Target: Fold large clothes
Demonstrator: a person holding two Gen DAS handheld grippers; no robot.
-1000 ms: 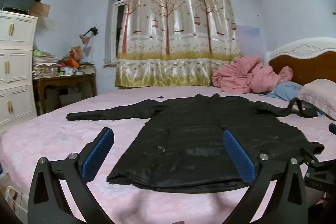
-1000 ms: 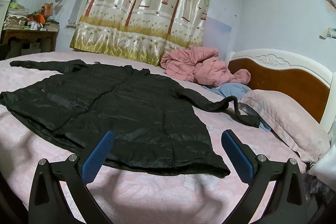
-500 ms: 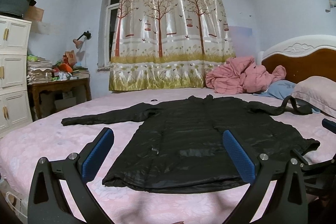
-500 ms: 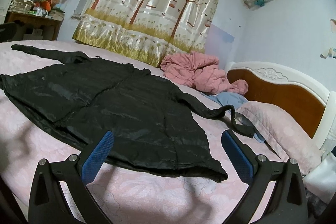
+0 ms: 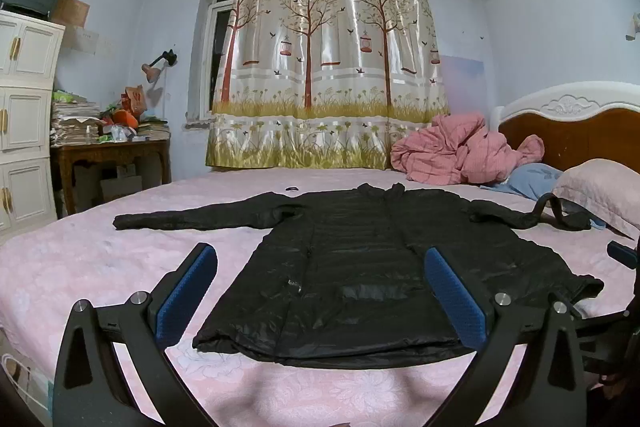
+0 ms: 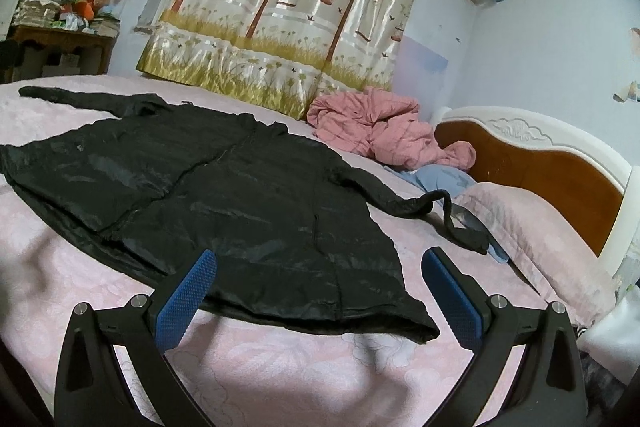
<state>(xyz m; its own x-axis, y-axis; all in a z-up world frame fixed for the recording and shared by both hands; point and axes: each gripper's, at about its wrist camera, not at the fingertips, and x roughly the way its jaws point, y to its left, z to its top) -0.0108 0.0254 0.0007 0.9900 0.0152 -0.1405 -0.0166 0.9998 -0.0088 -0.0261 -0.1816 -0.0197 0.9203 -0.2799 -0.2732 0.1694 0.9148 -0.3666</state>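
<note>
**Black coat spread flat on the bed, both tongs held apart above its hem**

A long black coat (image 5: 360, 267) is laid flat on the pink bedspread (image 5: 80, 267), collar toward the curtain (image 5: 328, 67) and hem toward the cameras. One sleeve is stretched out straight to the left; the other runs right and ends curled just beside a pink pillow (image 5: 600, 191). A crumpled pink quilt (image 5: 460, 155) is piled near the headboard (image 5: 580, 131), with a blue cloth (image 5: 532, 179) between it and the pillow.

The left tongs (image 5: 320, 299) are seen with the blue pads wide apart and nothing between them, held over the hem without touching it. The right tongs (image 6: 320, 301) are likewise spread, empty, and poised over the hem's right corner. In the right wrist view the coat (image 6: 240, 195) is seen at an angle, its near edge slightly rumpled.

A cluttered bench (image 5: 112, 147) stands by the far wall, beside a white cabinet (image 5: 24, 123).
</note>
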